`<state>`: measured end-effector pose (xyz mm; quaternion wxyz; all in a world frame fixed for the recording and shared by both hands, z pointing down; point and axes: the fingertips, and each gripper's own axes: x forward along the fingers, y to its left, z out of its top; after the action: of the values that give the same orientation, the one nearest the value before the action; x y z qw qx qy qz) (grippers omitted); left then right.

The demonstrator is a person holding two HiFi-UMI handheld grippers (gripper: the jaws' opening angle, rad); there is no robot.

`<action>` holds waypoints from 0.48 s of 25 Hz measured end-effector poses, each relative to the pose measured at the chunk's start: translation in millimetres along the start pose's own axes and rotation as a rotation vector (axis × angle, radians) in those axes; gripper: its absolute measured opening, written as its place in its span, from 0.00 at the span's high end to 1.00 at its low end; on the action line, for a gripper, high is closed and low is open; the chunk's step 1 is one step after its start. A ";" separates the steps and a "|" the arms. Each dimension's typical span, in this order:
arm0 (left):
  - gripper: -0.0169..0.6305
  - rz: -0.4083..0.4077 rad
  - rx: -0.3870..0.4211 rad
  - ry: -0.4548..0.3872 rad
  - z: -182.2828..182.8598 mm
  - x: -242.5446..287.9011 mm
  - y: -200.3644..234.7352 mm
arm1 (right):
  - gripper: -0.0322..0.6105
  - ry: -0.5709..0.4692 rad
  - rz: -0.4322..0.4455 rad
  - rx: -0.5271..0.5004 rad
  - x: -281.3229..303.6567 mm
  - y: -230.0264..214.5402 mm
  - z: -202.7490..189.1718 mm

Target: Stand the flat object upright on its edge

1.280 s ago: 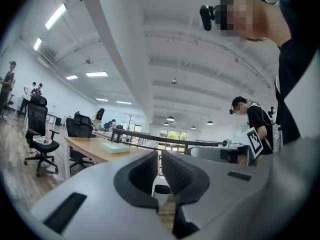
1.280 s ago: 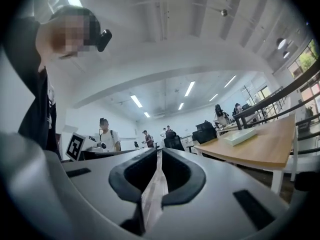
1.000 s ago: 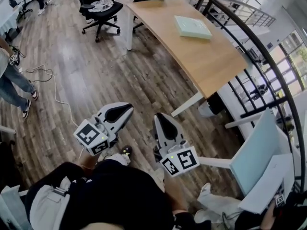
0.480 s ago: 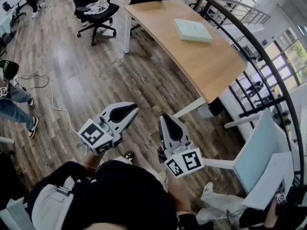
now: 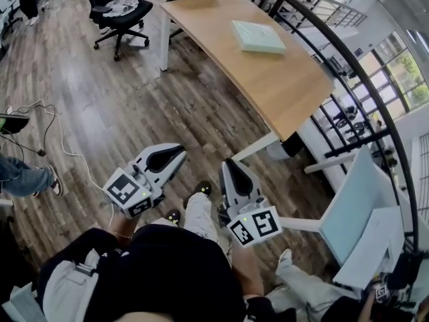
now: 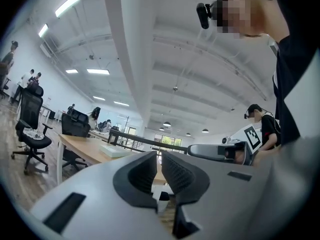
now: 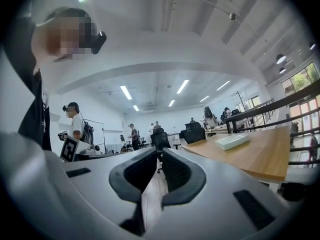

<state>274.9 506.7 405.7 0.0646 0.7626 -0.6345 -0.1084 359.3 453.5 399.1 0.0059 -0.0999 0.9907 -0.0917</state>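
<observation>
While left gripper (image 5: 177, 154) and right gripper (image 5: 231, 166) hang shut, both empty, over the floor (image 5: 114, 113), the flat object (image 5: 258, 37) lies flat on the table (image 5: 288, 92), one o'clock, well apart. Long axis ten-to-four. Right gripper nearer.

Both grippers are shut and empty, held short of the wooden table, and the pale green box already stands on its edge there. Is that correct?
Not quite. The head view shows the pale green box lying flat on the wooden table, not standing on its edge. The rest of the statement holds.
</observation>
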 end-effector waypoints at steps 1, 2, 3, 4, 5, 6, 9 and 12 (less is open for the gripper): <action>0.92 0.011 0.005 0.002 1.5 -0.6 4.1 | 0.91 -0.002 0.006 0.007 4.7 -2.8 0.5; 0.92 0.024 0.010 0.003 4.1 -0.9 9.1 | 0.91 -0.007 0.014 0.013 10.8 -5.6 1.9; 0.92 0.040 0.014 0.005 7.2 -1.2 14.8 | 0.91 -0.013 0.025 0.018 18.1 -8.0 3.8; 0.92 0.057 0.017 0.006 10.0 -1.4 21.1 | 0.91 -0.018 0.038 0.021 26.2 -9.9 5.4; 0.92 0.073 0.020 0.008 12.2 -1.6 27.9 | 0.91 -0.022 0.052 0.022 34.9 -11.2 6.5; 0.92 0.088 0.022 0.010 14.2 -1.4 34.8 | 0.91 -0.024 0.068 0.023 44.3 -12.0 7.3; 0.92 0.123 0.048 0.021 21.2 5.0 56.9 | 0.91 -0.030 0.128 0.027 74.9 -16.2 10.8; 0.92 0.157 0.072 0.026 28.3 18.9 76.2 | 0.91 -0.040 0.180 0.033 100.5 -29.1 15.6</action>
<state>198.5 475.1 394.7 0.0537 0.7137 -0.6949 -0.0701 267.1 402.7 389.7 0.0354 -0.0121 0.9938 -0.1049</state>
